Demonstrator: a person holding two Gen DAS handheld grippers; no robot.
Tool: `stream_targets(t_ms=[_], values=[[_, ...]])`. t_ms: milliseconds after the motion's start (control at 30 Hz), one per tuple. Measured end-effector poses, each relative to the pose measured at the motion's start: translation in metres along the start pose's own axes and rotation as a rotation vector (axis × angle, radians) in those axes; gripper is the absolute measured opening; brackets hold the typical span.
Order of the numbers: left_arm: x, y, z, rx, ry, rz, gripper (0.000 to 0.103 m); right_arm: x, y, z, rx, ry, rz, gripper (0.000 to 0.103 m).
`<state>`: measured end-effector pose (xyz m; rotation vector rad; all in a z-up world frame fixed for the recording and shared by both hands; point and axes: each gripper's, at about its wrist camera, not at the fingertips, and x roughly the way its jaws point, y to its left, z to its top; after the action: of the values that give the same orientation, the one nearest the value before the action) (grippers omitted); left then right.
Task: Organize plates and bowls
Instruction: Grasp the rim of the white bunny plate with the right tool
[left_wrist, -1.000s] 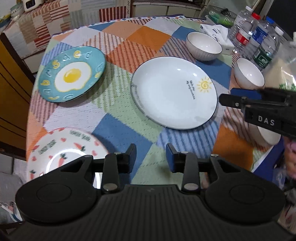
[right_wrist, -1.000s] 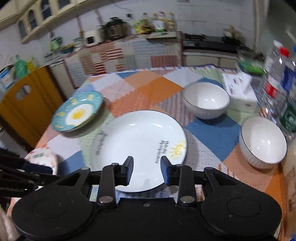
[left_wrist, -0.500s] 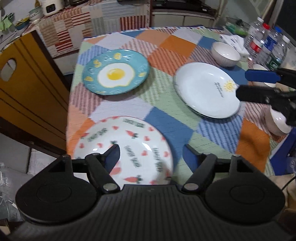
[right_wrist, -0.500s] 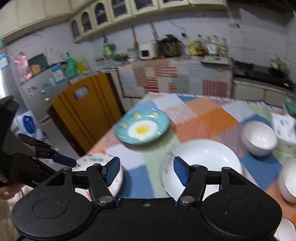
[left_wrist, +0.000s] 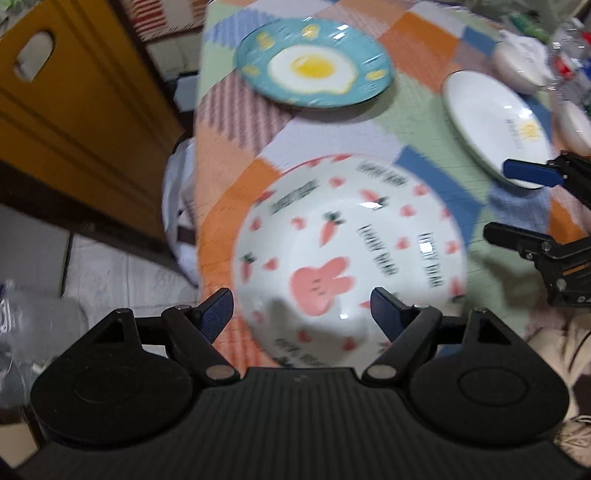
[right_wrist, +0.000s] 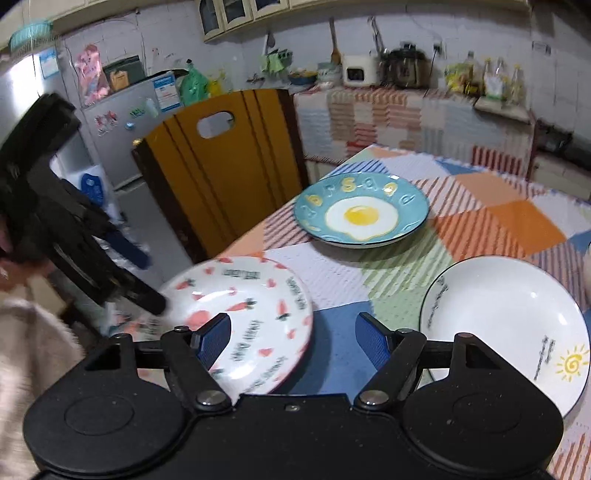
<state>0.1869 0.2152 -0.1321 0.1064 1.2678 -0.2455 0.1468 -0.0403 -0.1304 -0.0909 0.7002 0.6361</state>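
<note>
Left tool (left_wrist: 302, 307) spread wide over carrot plate (left_wrist: 347, 258), nothing gripped; right tool (right_wrist: 293, 338) also wide, empty; next likely pinch plate rim

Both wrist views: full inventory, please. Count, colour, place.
round ceramic carrot-and-rabbit plate: 1, white with pink print, near table corner, under the left tool
round ceramic fried-egg plate: 1, teal, far left of table
round ceramic sun-print plate: 1, white, right of carrot plate
small ceramic bowls: 2 seen, white, blurred, far right edge
patchwork tablecloth: 1, multicolour, covering table
wooden chair: 1, yellow-brown, at the table's left side
left tool: 1, black, blue pads, open
right tool: 1, black, blue pads, open
</note>
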Motion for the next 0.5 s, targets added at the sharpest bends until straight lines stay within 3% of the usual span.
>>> stream_targets(t_ms=[100,200,300,400,500], values=[[0.017,0.006,-0.004,-0.062,0.077,0.047,0.081,0.016,0.001,-0.007,-0.065,0.014,-0.023,0.077],[0.029,0.005,-0.011,-0.076,0.093,0.064,0.080,0.023,-0.002,-0.007,-0.060,0.045,0.004,0.076],[0.039,-0.003,-0.013,-0.034,0.098,0.110,0.078,0.029,-0.006,-0.005,-0.002,0.092,0.045,0.076],[0.041,-0.004,-0.010,-0.034,0.086,0.086,0.077,0.046,-0.016,-0.005,0.110,0.185,0.072,0.076],[0.044,-0.001,-0.006,-0.032,0.071,0.096,0.075,0.054,-0.022,-0.007,0.191,0.216,0.108,0.075]])
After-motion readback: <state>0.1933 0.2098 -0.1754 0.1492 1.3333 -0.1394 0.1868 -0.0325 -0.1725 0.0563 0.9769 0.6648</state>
